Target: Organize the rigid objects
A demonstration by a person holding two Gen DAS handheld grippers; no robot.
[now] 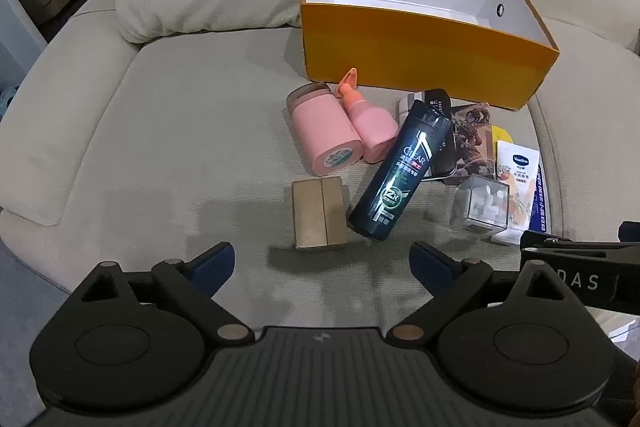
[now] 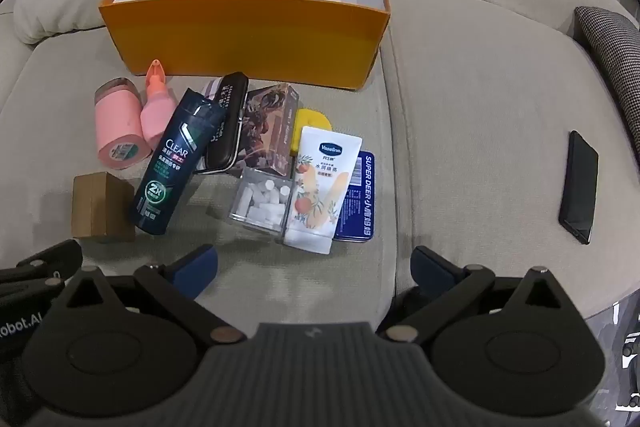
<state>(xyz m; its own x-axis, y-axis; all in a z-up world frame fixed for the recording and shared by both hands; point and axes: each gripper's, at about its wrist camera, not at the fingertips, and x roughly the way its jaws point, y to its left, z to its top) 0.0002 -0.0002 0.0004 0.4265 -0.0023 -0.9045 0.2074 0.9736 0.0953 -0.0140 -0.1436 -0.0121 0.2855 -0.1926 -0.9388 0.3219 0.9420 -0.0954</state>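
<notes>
left gripper (image 1: 322,261) agape, empty | right gripper (image 2: 314,267) agape, empty | shampoo bottle (image 1: 400,167) beyond both

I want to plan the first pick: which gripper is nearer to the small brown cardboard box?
Left. The left gripper, open, hangs directly before the brown cardboard box, which lies between its fingers' line. The right gripper, also open, sits further right, facing the Vaseline tube.

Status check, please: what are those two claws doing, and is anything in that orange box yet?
Left gripper and right gripper open, holding nothing. Orange box empty. Shampoo bottle overlaps black case.
</notes>
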